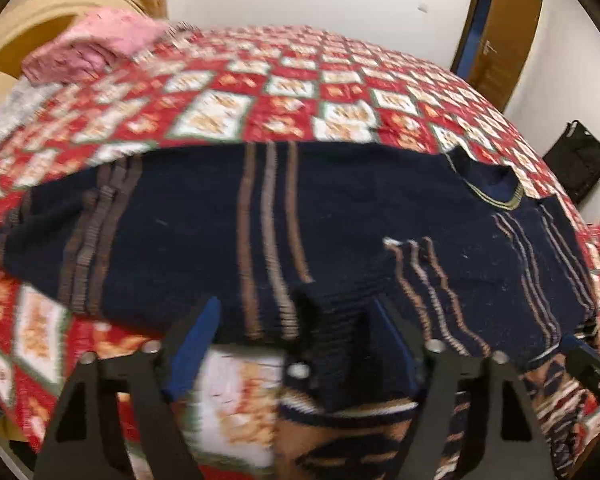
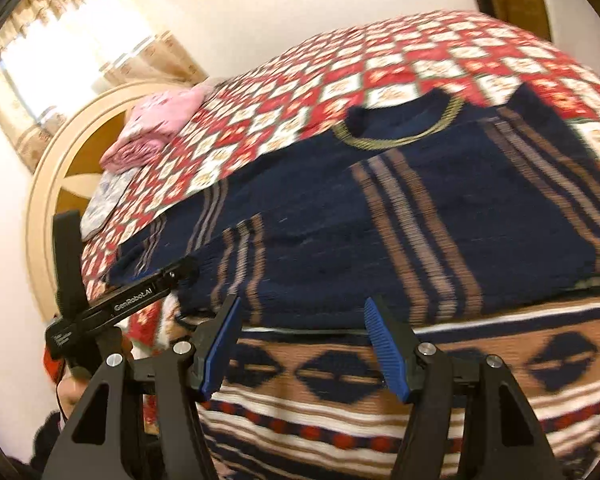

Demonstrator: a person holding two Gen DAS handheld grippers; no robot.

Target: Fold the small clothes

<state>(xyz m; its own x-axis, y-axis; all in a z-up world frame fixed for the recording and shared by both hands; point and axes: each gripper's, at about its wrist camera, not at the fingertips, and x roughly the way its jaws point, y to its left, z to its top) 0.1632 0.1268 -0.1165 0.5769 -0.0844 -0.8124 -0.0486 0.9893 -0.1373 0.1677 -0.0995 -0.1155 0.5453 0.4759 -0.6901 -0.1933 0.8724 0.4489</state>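
Note:
A navy knit sweater [image 1: 204, 224] with brown and tan stripes lies across the red checked bedspread [image 1: 284, 92]. Its patterned front shows at the near edge [image 2: 380, 364], and its neckline [image 2: 400, 132] lies toward the far side. My left gripper [image 1: 296, 328] stands open at the sweater's near edge, and a sleeve cuff [image 1: 332, 344] lies between its fingers. My right gripper [image 2: 300, 340] is open and empty just above the near hem. The left gripper also shows in the right wrist view [image 2: 140, 292] at the sweater's left end.
A pink folded cloth [image 1: 96, 48] and a pale cloth [image 1: 12, 112] lie near the curved headboard [image 2: 60, 152]. A black bag [image 1: 576, 160] sits on the floor by the wall. A brown door [image 1: 500, 32] is at the far right.

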